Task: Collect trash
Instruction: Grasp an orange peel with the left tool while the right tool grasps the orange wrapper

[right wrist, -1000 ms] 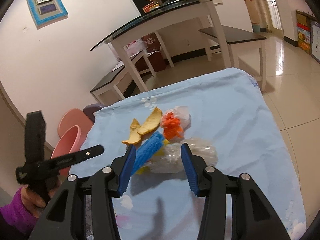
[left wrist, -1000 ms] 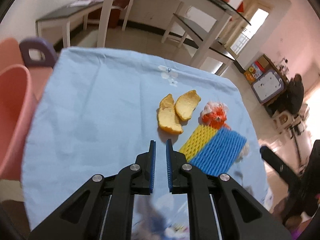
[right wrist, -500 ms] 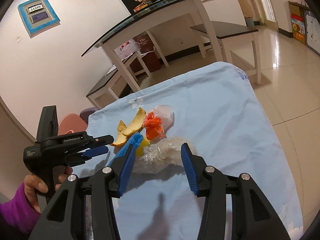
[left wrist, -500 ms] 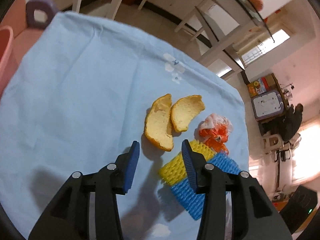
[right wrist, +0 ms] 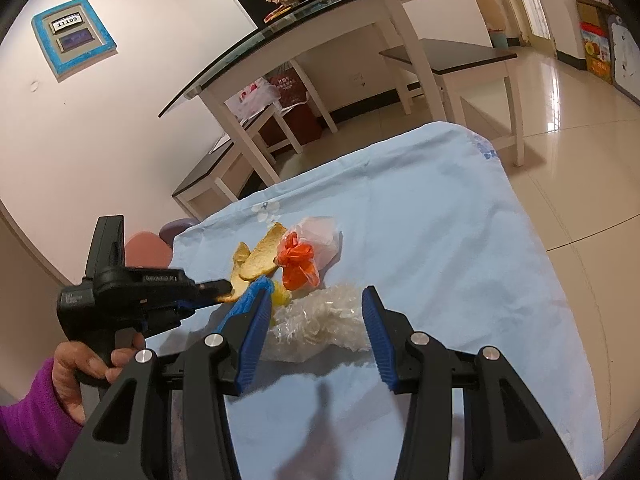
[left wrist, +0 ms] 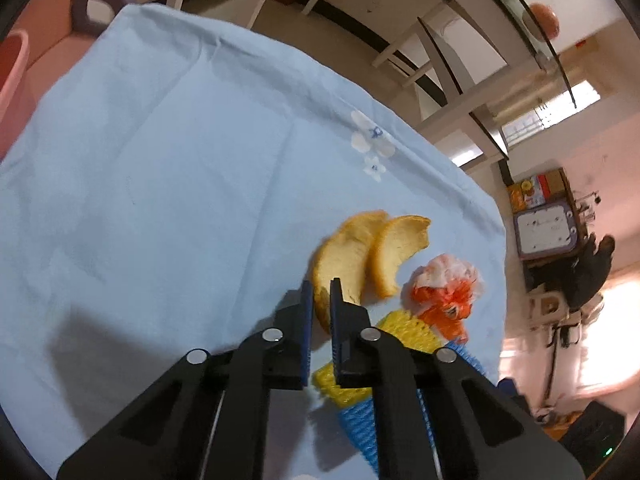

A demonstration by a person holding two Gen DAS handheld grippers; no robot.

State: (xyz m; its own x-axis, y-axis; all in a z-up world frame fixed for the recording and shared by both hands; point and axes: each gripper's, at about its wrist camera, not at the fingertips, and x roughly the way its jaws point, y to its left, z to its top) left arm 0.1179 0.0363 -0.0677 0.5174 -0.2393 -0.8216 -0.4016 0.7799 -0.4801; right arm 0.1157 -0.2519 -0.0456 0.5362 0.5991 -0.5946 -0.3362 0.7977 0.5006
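The left tongs had just been closing and pinched the near end of the larger peel, whose curved length ran away from their tips. The right tongs stood open, holding nothing, with the crumpled clear wrapper lying between and just beyond their blue pads.

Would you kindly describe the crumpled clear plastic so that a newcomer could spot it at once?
Start at the light blue tablecloth and find the small heap of trash on it. The crumpled clear plastic lies at the heap's near edge in the right wrist view, just ahead of the right hand-held gripper. It alone is see-through and colourless; the neighbouring orange peels and foam nets are brightly coloured.
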